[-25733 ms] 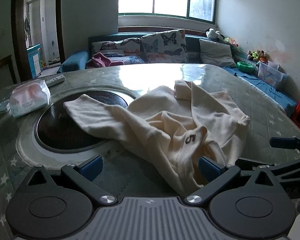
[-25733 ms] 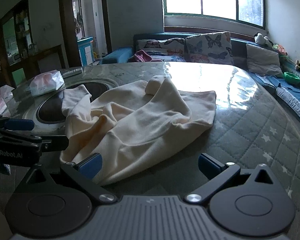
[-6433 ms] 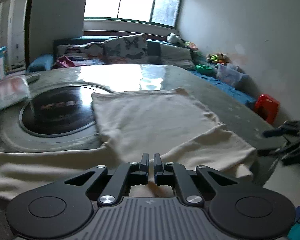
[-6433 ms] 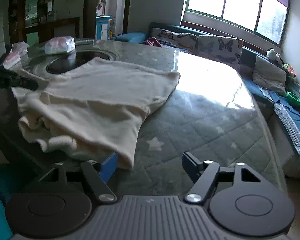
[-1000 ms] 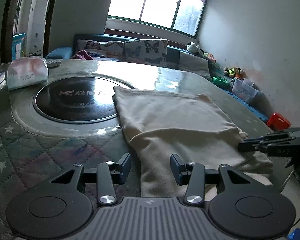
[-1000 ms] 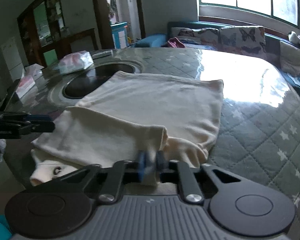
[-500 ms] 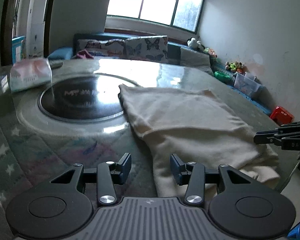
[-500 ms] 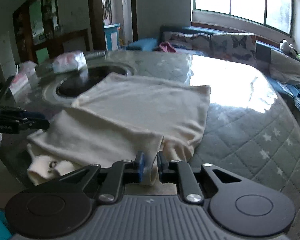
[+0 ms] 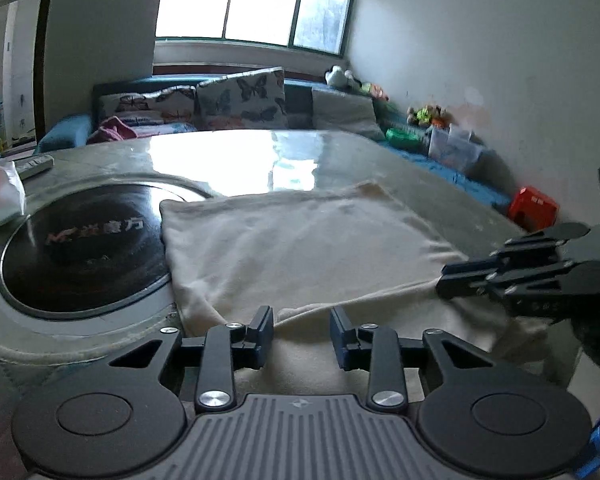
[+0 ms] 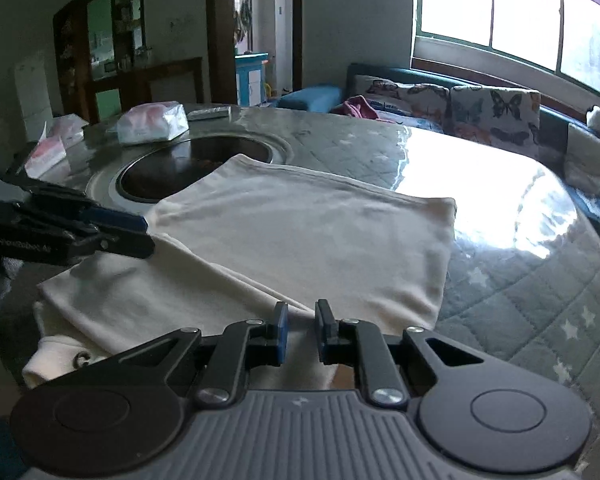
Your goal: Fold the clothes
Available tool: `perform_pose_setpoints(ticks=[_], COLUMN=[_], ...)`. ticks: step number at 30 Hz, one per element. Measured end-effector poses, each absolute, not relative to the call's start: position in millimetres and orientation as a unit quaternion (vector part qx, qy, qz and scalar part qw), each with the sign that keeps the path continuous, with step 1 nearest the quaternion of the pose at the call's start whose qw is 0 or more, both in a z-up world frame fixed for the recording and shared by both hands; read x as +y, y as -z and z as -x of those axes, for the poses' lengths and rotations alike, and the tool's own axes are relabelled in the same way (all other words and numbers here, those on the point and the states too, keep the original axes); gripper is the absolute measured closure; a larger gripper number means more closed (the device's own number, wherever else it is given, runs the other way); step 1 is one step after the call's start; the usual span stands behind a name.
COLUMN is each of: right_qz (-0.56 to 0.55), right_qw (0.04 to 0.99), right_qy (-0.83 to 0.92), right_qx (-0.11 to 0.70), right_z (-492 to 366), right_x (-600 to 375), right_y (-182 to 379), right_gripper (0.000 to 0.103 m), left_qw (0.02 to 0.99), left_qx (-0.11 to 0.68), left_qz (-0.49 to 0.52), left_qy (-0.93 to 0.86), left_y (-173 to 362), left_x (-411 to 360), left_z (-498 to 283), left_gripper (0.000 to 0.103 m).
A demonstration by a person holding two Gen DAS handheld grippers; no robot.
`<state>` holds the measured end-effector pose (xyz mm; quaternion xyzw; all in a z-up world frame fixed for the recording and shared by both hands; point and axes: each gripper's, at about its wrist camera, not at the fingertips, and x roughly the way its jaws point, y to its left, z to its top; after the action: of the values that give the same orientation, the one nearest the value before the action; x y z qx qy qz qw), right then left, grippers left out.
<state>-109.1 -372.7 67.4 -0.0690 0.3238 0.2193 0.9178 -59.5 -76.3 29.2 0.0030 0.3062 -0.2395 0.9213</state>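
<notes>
A cream garment lies partly folded on the table, with a folded-over band along its near edge; it also shows in the right wrist view. My left gripper is open, its jaws a hand's width apart over the near fold at the garment's left side. My right gripper has its jaws narrowly apart around the near fold at the garment's right side; it is also seen from the side in the left wrist view. The left gripper shows in the right wrist view.
A round black hotplate is set in the table left of the garment. Tissue packs and a remote lie at the far left. A sofa with butterfly cushions stands behind the table.
My left gripper has moved forward over the garment's near fold and stays open. My right gripper's jaws have opened slightly and it has shifted forward along the fold.
</notes>
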Motion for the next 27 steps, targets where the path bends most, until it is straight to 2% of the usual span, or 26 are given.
perform_pose_setpoints(ticks=[9,27], right_qz=[0.077,0.101], right_qw=[0.915,0.909], right_qy=[-0.244,-0.246], right_qx=[0.311,0.321], right_z=[133,174], right_x=[-373,-373], right_y=[-78,-68], right_gripper=[0.085,0.078], left_qw=[0.922,0.906], left_qx=[0.303,0.294], left_qz=[-0.031,-0.109], left_qy=[0.238,0.283], left_y=[-27,-26], left_x=[-83,-85], left_z=[64,130], left_gripper=[0.068,0.068])
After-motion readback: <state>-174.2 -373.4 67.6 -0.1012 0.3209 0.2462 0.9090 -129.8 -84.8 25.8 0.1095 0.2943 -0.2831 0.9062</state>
